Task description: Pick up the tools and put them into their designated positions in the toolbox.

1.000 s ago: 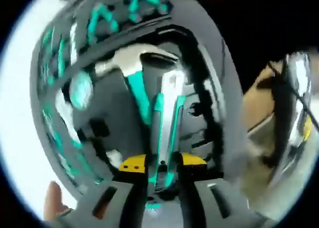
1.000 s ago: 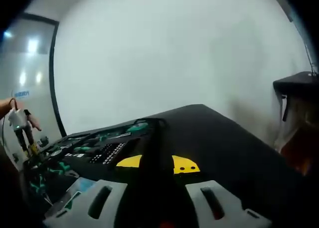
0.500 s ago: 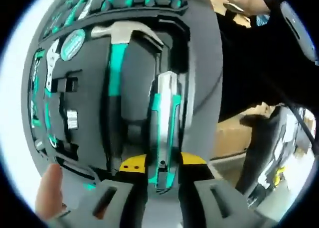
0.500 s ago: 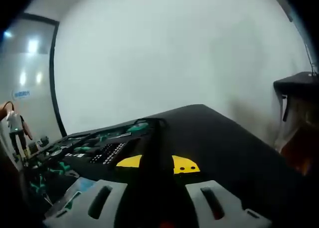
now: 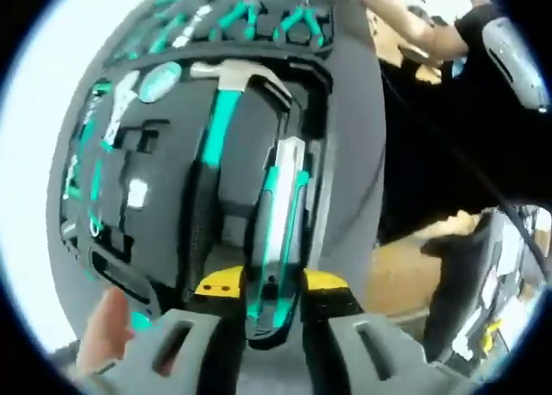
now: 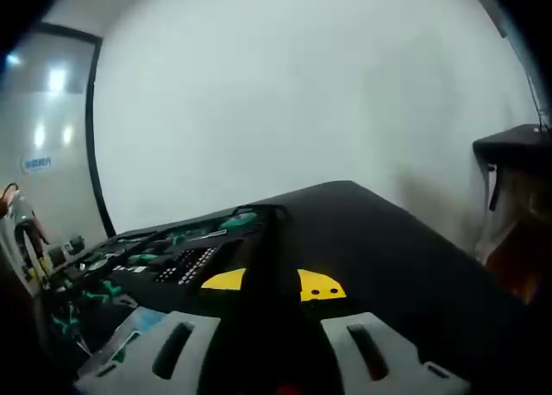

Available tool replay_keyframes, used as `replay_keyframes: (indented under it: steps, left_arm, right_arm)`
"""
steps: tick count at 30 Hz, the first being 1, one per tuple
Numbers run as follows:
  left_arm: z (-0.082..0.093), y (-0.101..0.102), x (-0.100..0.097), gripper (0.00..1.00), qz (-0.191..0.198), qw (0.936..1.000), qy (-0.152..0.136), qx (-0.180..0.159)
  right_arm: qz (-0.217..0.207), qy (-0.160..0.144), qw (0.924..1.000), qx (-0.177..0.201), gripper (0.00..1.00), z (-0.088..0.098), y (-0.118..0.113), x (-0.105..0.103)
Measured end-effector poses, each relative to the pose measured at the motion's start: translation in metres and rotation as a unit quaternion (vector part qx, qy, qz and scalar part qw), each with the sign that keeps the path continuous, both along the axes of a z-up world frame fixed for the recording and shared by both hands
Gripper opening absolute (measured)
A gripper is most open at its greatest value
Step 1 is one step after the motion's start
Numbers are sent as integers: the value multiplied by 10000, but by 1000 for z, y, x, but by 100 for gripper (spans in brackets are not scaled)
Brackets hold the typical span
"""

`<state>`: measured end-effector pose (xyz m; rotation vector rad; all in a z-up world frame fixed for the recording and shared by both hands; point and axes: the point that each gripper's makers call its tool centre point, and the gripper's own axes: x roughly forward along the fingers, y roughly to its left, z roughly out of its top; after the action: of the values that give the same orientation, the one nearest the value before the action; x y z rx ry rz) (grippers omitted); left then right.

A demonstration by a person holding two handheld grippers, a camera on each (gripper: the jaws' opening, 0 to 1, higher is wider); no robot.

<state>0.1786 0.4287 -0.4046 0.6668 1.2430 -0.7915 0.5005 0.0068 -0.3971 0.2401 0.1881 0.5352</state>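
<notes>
The left gripper (image 5: 274, 304) has its fingers (image 5: 220, 285) clamped on a teal-and-silver utility knife (image 5: 278, 231). Over the last second it has swung from a tilted, blurred pass to hang lined up over the toolbox (image 5: 345, 153), just beside the hammer (image 5: 226, 93) seated in its recess. I judge the knife's slot is next. The right gripper (image 6: 274, 285) has stayed put over the dark surface (image 6: 388, 240), fingers apart and holding nothing.

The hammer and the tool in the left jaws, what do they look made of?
Hammer: bright, shiny head, probably polished steel; teal and black handle, likely rubber or plastic. Held tool in the left gripper: silvery body, apparently metal, with glossy teal trim that looks plastic.
</notes>
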Motion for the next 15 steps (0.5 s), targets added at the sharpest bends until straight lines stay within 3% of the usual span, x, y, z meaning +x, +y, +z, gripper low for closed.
replay_keyframes:
  steps: [1,3,6,7,12,15]
  left_arm:
    - [1,0,-1,26,38,10000,-63,-26]
    - [1,4,-1,27,470,9988,-114,-42]
    - [2,4,-3,27,457,9985,-281,-76]
    - [3,4,-2,26,651,9969,-440,-87]
    - [6,8,-4,24,436,9936,-1021,-224]
    - [7,10,-7,22,920,9853,-1378,-418]
  right_arm:
    - [-1,-2,10000,-2,19,0,0,0]
    - [-6,-7,10000,-6,19,0,0,0]
    - [-9,-11,10000,-9,19,0,0,-1]
    - [-12,-13,10000,-11,19,0,0,-1]
    - [-35,-8,10000,-7,19,0,-1,-2]
    - [-38,-9,10000,-9,19,0,-1,-2]
